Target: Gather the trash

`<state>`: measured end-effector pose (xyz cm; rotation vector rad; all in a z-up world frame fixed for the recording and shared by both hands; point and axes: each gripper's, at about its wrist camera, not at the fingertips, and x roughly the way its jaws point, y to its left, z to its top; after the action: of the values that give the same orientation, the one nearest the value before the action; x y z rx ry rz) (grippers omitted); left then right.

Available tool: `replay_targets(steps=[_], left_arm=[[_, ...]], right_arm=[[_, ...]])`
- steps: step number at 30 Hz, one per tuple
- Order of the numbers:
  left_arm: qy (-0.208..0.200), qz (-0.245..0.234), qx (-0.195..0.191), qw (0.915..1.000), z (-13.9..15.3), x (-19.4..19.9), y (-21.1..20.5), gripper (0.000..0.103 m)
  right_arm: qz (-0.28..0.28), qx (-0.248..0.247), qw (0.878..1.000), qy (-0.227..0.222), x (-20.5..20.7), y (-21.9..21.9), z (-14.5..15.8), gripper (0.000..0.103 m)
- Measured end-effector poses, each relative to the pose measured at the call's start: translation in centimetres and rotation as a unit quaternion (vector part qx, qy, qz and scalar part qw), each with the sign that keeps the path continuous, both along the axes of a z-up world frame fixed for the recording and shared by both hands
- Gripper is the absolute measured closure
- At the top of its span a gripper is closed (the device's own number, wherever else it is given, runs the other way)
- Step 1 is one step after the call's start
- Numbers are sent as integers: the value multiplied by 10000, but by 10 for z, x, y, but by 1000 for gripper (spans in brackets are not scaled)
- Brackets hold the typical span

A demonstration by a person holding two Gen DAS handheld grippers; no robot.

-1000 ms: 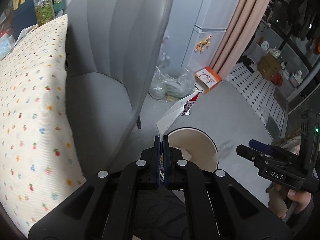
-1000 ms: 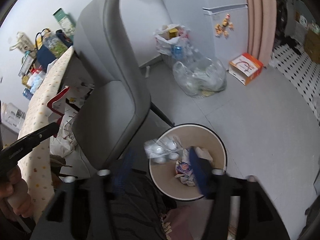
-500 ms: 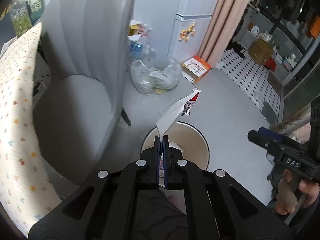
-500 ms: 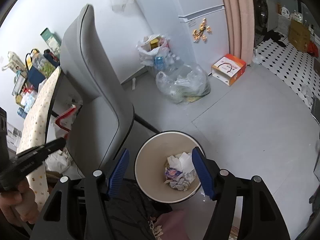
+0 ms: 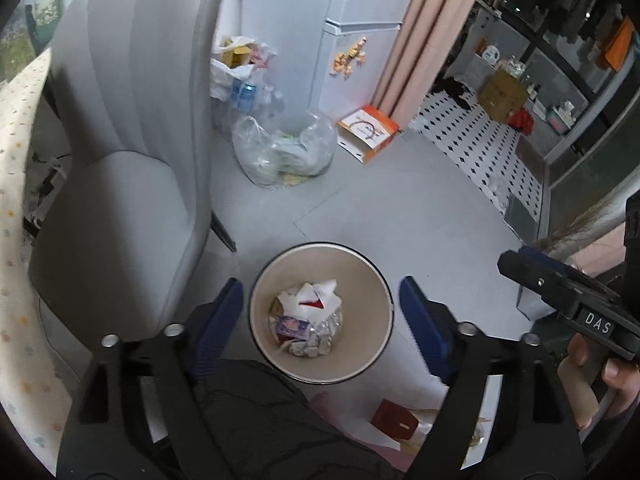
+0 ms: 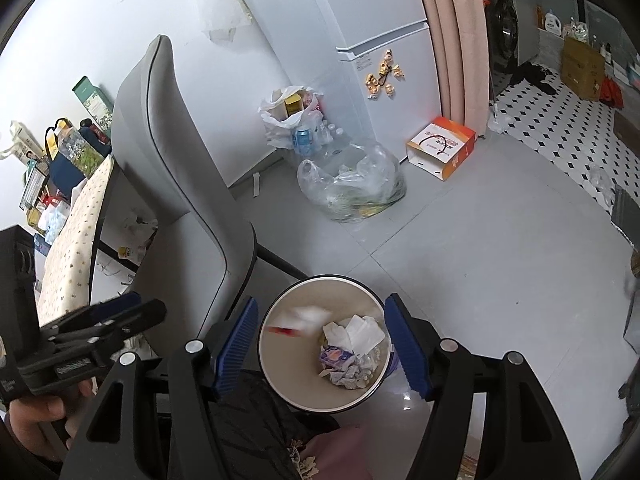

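Observation:
A round beige trash bin (image 5: 376, 276) stands on the grey floor beside the chair, holding crumpled paper and wrappers. My left gripper (image 5: 320, 284) hangs over it; its jaws are opening and nothing is between them. A white and red paper (image 5: 316, 300) lies on top of the trash; in the right wrist view the same paper (image 6: 298, 322) is a blur just inside the bin (image 6: 332, 277). My right gripper (image 6: 322, 302) is also above the bin, open and empty. Each gripper shows in the other's view: the right gripper (image 5: 560, 292), the left gripper (image 6: 148, 308).
A grey padded chair (image 5: 120, 160) stands close on the left of the bin, with a dotted tablecloth (image 6: 76, 236) behind it. A clear plastic bag (image 5: 284, 152), a white bag of bottles (image 6: 296, 120) and an orange box (image 5: 366, 132) sit by the fridge (image 6: 384, 40). A red carton (image 5: 394, 426) lies near my legs.
The left jaws have gone from shut on the white and red paper to wide apart, and the paper has dropped into the bin. Both grippers shifted over the bin.

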<state>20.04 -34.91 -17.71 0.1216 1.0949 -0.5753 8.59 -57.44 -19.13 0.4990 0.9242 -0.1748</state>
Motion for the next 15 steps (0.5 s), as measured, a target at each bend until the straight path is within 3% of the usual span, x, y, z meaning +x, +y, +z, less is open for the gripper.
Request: replay_targets(steps=[6, 15], left_arm=[[-61, 478, -263, 9985, 21, 11, 33, 10], [-309, 814, -436, 9952, 52, 9, 65, 6]], right_arm=[[80, -54, 9999, -50, 6, 9, 10, 37], [169, -255, 9992, -271, 8, 25, 41, 17]])
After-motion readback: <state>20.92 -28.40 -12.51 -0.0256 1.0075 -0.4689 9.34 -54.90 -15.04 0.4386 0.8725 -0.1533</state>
